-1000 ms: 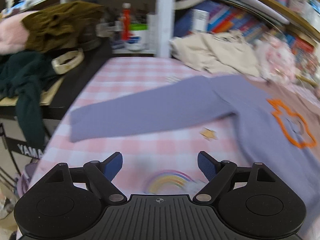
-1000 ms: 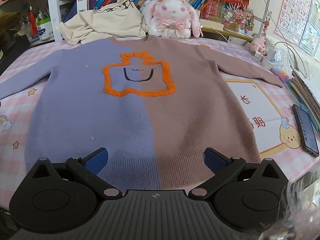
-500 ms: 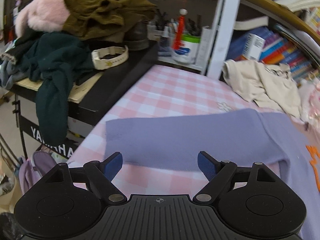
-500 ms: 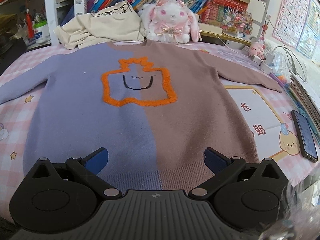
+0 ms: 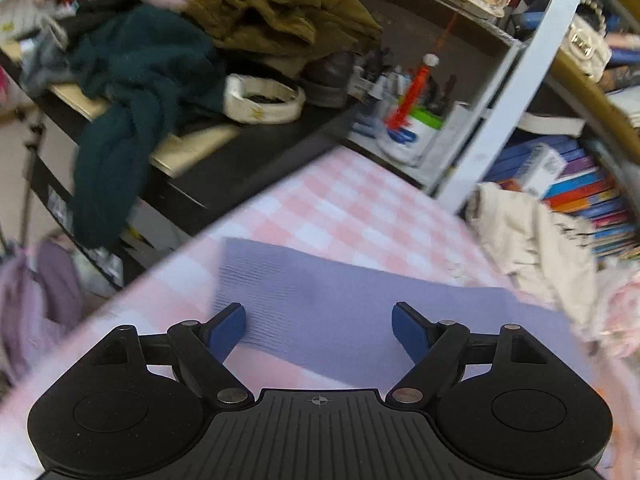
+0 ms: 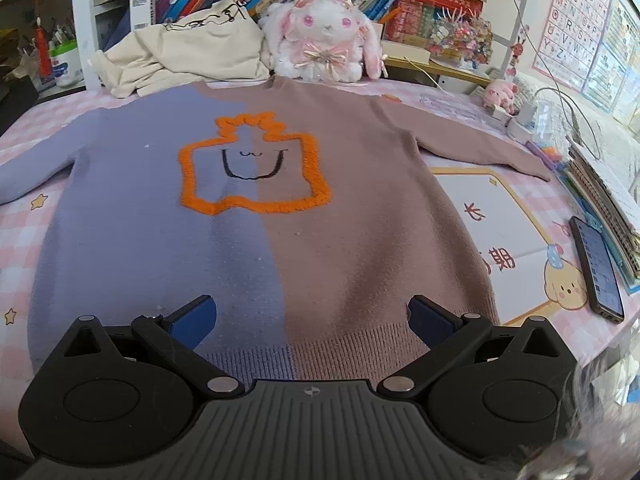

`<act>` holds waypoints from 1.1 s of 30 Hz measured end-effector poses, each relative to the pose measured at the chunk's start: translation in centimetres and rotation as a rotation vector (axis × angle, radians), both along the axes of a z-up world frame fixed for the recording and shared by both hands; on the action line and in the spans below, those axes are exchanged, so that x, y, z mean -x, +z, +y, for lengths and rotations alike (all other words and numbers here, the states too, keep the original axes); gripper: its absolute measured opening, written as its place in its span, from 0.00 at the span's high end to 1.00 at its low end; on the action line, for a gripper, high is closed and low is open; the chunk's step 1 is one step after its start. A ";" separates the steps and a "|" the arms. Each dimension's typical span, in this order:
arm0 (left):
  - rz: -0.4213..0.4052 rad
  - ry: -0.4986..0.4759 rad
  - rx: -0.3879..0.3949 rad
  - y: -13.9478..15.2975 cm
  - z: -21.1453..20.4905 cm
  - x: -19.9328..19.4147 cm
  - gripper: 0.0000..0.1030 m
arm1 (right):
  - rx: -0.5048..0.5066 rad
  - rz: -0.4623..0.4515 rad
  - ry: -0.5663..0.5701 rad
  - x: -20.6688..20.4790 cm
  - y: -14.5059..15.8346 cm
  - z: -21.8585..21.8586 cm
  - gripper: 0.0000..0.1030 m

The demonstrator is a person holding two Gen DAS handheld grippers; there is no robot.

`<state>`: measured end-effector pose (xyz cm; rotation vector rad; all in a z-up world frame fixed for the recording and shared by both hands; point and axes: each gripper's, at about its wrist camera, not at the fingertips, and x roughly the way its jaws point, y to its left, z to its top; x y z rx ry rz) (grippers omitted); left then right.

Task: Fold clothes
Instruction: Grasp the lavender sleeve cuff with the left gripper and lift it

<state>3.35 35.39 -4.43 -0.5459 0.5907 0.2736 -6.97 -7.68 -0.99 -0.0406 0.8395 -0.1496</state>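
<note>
A half lilac, half mauve-brown knitted sweater with an orange fuzzy outline is spread flat on the pink-and-white checked table, filling the centre of the right wrist view. The right hand-held gripper is held wide above the ribbed hem at the lower middle of the frame, nothing gripped. In the left wrist view the left hand-held gripper is spread wide over the lilac sleeve cuff, low in the frame, with nothing between its blue pads
</note>
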 end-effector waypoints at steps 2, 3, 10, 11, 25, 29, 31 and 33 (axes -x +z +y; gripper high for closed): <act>-0.005 -0.022 0.013 0.0 -0.7 -0.2 0.21 | -0.002 0.002 0.002 0.0 0.0 0.0 0.00; -0.004 -0.027 0.003 0.1 -1.0 -0.2 0.21 | -0.001 0.002 0.005 -0.1 -0.1 0.0 0.00; 0.015 0.066 -0.117 0.5 0.2 1.0 0.21 | 0.005 -0.001 0.019 0.0 -0.1 0.2 0.00; 0.027 0.074 -0.099 0.3 0.7 1.0 0.21 | 0.003 0.000 0.017 0.0 -0.1 0.1 0.00; -0.075 -0.036 0.228 -0.9 -0.4 -0.6 0.23 | 0.009 0.004 0.010 0.2 -0.1 0.0 0.00; -0.082 -0.047 0.276 -1.1 -0.3 -0.9 0.23 | 0.002 0.008 -0.003 0.2 -0.2 -0.2 0.00; -0.080 -0.072 0.309 -1.2 -0.4 -1.1 0.23 | -0.001 0.010 -0.004 0.2 -0.2 -0.2 0.00; -0.072 -0.104 0.304 -1.2 -1.0 -1.4 0.23 | -0.002 0.012 0.002 0.1 -0.2 0.0 0.00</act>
